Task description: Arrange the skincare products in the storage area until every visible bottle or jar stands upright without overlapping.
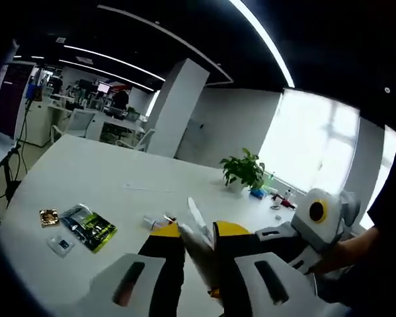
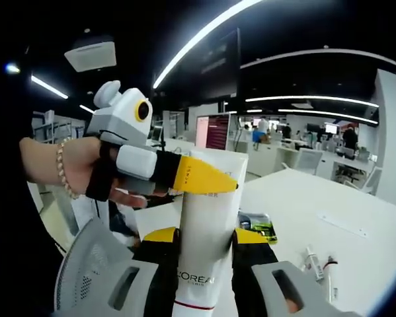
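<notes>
Table: white table (image 1: 118,172) lay below both grippers; the storage area itself was not identifiable.
Plant: potted plant (image 1: 244,168) stood at the far edge, well apart from the work.
Tube: white L'Oreal tube (image 2: 207,218) was held upright in the air, off the table, cap end down and out of sight.
Right gripper: right gripper (image 2: 205,235) was clamped on the tube's lower body, one jaw on either side and the tube filling the gap.
Left gripper: left gripper (image 2: 211,179) came in from the side at the tube's upper part, with a yellow tip across the front. In the left gripper view the tube (image 1: 196,228) ran edge-on between that gripper's own jaws (image 1: 199,229). Could not tell if they were pressing or just around it.
Hand: hand (image 2: 59,165) carried the left gripper level with the tube top.
Loose items: sachets (image 1: 88,228) and small tubes (image 2: 320,261) lay flat on the table, apart from each other.
Step, judged: two-gripper hold before standing the tube.
How to do it well: keep the tube vertical, lower it onto bare table away from the sachets, release the upper hold first, then the lower one slowly, since a tall soft tube probably tips easily.
</notes>
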